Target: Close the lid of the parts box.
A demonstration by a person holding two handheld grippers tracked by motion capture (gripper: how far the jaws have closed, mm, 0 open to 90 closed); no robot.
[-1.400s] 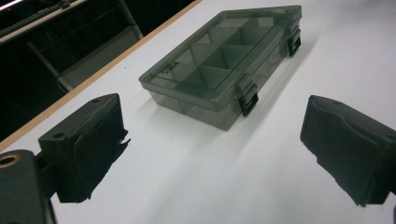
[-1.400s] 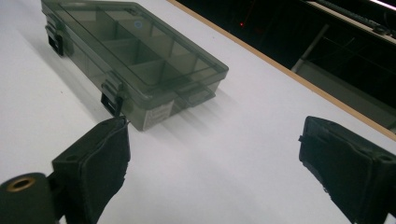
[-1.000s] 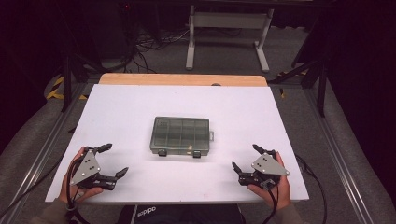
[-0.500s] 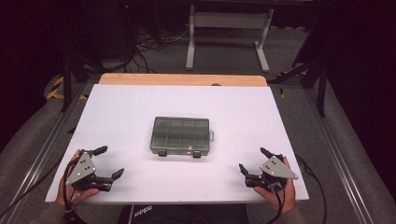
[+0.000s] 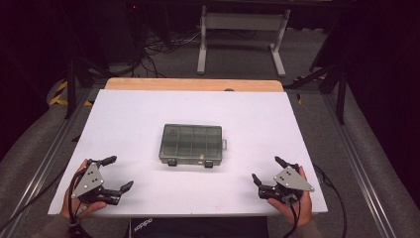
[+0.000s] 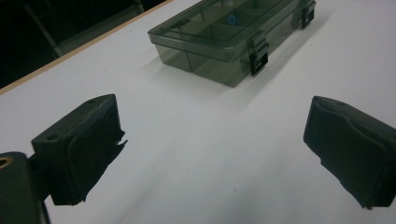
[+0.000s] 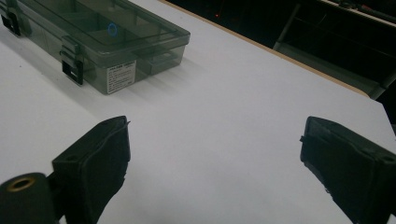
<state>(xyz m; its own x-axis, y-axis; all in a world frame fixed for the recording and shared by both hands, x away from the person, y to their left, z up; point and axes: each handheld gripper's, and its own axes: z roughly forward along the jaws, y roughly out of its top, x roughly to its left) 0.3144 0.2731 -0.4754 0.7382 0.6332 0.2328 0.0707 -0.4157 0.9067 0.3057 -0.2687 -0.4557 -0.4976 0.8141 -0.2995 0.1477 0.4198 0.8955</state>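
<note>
1. Mid-table, on the white matte tabletop (image 5: 133, 119), sits the smoky grey see-through plastic compartment box (image 5: 192, 144): lid down, both black front latches (image 6: 259, 57) facing the person.
2. Left gripper (image 5: 113, 173) at near-left corner, jaws spread wide, nothing btwn them. Box lies fwd and to its right, well apart.
3. Right gripper (image 5: 267, 171) at near-right corner, also spread wide, empty. Box is fwd and to its left, well apart.
4. Key relation: box's long axis runs left-right across the table, parallel to near edge, so each gripper faces a short end plus one latch. Distance looks abt even; can't call either hand nearer.
5. Materials: box is hard, glossy, thin-walled, w/ divider grid visible thru the lid; a small blue ring (image 7: 112, 29) in one cell; white paper label (image 7: 121, 77) on the right short side. Likely slides easily on this smooth top, so judging it needs bracing when a latch gets flipped.
6. Jaw pads (image 6: 88, 149) are black, rubbery, edges a bit frayed.
</note>
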